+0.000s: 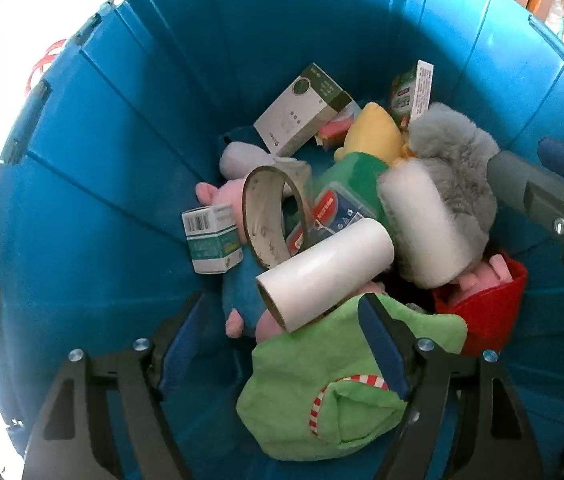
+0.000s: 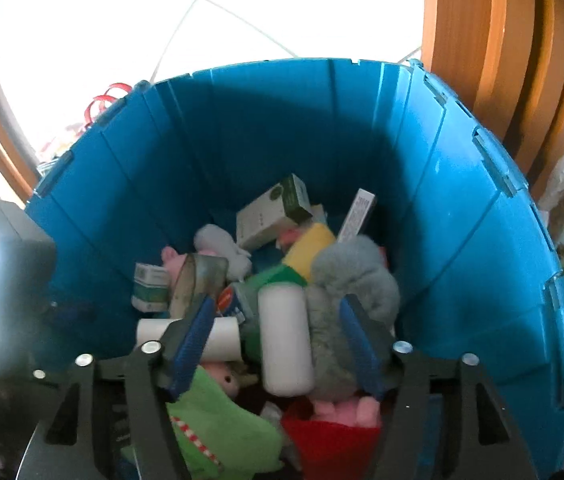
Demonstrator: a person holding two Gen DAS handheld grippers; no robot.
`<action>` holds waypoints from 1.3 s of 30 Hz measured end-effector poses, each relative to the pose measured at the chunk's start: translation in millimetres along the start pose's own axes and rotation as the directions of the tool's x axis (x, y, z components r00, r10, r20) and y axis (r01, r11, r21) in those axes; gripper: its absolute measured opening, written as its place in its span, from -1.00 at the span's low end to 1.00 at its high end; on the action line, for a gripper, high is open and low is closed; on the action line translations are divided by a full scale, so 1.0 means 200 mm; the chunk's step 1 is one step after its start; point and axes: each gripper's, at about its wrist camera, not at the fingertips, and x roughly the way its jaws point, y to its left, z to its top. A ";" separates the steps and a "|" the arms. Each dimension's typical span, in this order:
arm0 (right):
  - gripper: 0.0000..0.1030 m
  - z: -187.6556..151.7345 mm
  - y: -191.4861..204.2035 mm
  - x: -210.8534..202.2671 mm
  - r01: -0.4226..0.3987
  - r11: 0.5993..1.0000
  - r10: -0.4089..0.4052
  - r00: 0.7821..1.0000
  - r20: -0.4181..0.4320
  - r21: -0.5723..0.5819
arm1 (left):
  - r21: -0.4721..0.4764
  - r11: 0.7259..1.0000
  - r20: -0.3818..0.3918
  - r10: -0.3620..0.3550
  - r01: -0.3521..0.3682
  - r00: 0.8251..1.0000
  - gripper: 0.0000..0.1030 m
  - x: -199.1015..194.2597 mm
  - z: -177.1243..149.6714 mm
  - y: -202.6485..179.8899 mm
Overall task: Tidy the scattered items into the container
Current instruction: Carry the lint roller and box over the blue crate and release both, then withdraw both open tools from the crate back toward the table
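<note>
We hover both claws over the blue container (image 2: 462,240). The left gripper (image 1: 278,344) and right gripper (image 2: 278,344) stand apart, empty. At frame centre the white roll (image 2: 286,340) lies dropped: light, stiff, graspable across its middle.

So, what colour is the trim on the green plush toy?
Red and white stripes on the green plush toy; clearest in the left wrist view.

The left gripper (image 1: 278,344) points steeply downward, its jaws parted, nothing pressed between the blue pads. The right gripper (image 2: 278,344) angles down too, jaws apart and empty; in the left wrist view its finger enters from 3 o'clock.
</note>
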 end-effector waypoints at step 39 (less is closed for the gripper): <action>0.61 -0.39 0.45 -0.86 0.102 0.995 -0.096 0.969 0.227 -0.015 | -0.165 0.971 0.580 -0.044 0.170 0.813 0.70 -1.01 -0.73 0.59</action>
